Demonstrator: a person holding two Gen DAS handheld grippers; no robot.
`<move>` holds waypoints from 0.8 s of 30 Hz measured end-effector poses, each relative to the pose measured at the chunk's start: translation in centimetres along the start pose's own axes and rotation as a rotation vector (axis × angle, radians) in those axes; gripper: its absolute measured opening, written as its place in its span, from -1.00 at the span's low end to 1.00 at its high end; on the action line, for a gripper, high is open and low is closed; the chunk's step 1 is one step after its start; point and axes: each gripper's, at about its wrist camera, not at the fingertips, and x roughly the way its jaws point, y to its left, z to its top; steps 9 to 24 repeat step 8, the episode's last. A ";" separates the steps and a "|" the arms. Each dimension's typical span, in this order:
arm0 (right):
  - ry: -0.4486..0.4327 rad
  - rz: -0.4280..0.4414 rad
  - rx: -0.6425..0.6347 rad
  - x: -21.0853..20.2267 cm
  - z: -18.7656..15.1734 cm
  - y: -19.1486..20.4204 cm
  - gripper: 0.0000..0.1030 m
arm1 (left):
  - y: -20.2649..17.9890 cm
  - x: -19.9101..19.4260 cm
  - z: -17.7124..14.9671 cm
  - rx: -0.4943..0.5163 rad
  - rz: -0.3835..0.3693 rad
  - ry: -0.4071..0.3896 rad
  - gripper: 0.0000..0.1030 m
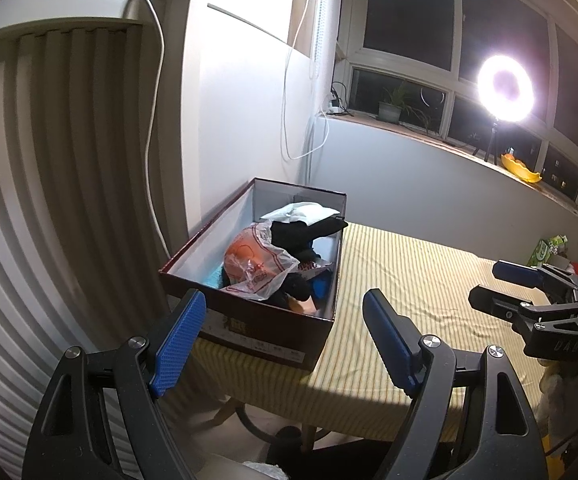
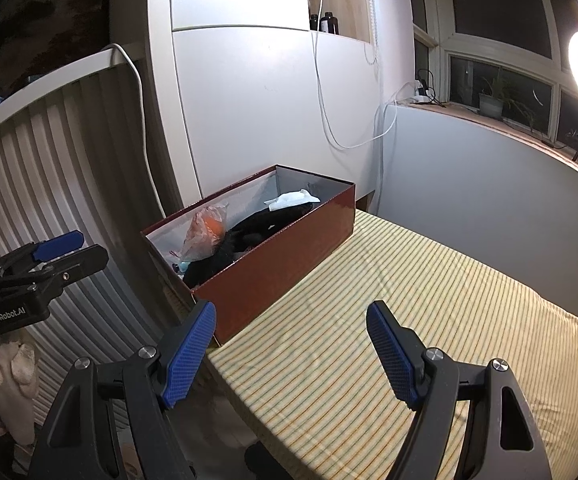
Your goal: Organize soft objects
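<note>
Tabletop [image 2: 409, 300] — striped cloth, bare of loose items. Box [image 2: 289, 248] — set at the far left corner, long axis running away, soft objects [image 1: 273, 256] heaped inside. Left claw [image 1: 285, 340] — released, empty, nearer the box. Right claw [image 2: 291, 354] — released, empty, box ahead-left.
</note>
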 end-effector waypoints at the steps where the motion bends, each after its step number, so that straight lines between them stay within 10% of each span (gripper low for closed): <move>1: 0.000 -0.001 0.000 0.0 0.0 0.0 0.44 | 0.0 0.0 0.0 -0.001 0.003 -0.001 0.57; 24: 0.008 -0.003 -0.002 0.2 -0.3 -0.1 0.45 | -0.2 -0.2 -0.3 0.011 0.026 -0.037 0.57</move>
